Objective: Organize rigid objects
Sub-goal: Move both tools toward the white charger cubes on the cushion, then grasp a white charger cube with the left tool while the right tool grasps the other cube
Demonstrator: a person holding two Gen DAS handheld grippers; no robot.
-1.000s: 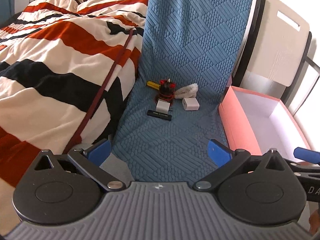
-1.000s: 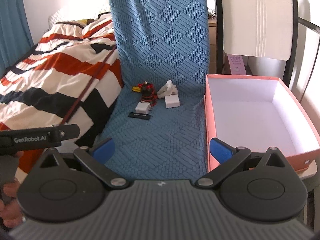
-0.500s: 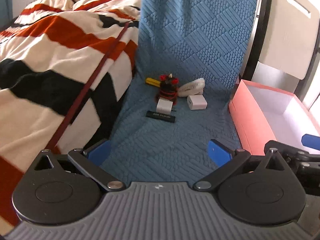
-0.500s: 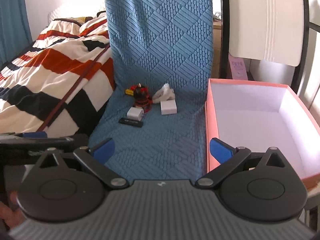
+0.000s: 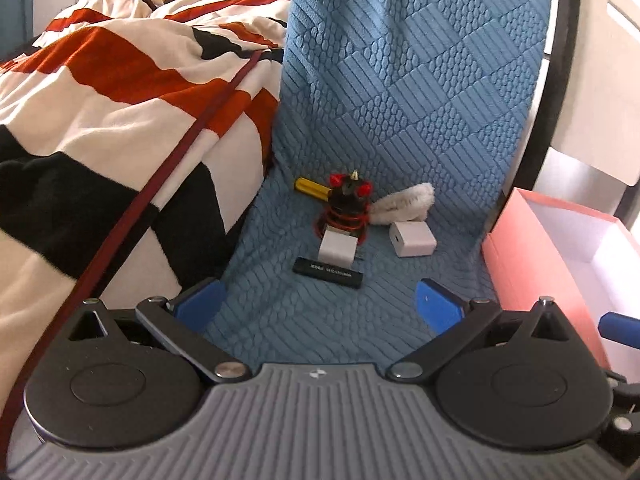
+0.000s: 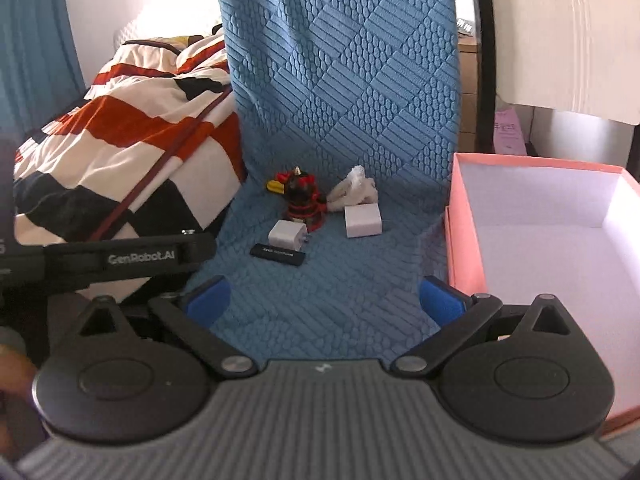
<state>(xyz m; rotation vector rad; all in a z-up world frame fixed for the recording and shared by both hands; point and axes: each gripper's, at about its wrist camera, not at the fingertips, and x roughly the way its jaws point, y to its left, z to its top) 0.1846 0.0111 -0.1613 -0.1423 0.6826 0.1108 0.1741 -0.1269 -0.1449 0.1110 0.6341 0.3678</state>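
On the blue quilted chair seat (image 5: 340, 320) lie a black stick (image 5: 328, 273), a white charger (image 5: 338, 249), a second white charger (image 5: 412, 239), a black-and-red spring toy (image 5: 347, 204), a yellow tool (image 5: 310, 187) and a white fluffy brush (image 5: 404, 204). The right wrist view shows the same cluster: stick (image 6: 278, 255), charger (image 6: 287, 235), second charger (image 6: 362, 221), toy (image 6: 301, 198). My left gripper (image 5: 320, 304) is open and empty, short of the stick. My right gripper (image 6: 324, 300) is open and empty, further back.
An open pink box (image 6: 540, 236) with a white inside stands right of the seat, also in the left wrist view (image 5: 560, 256). A striped duvet (image 5: 100, 112) covers the bed on the left. The chair's blue backrest (image 6: 340, 60) rises behind the objects.
Both grippers have moved forward toward the cluster of objects on the seat, which looks larger now. Both stay open and empty.
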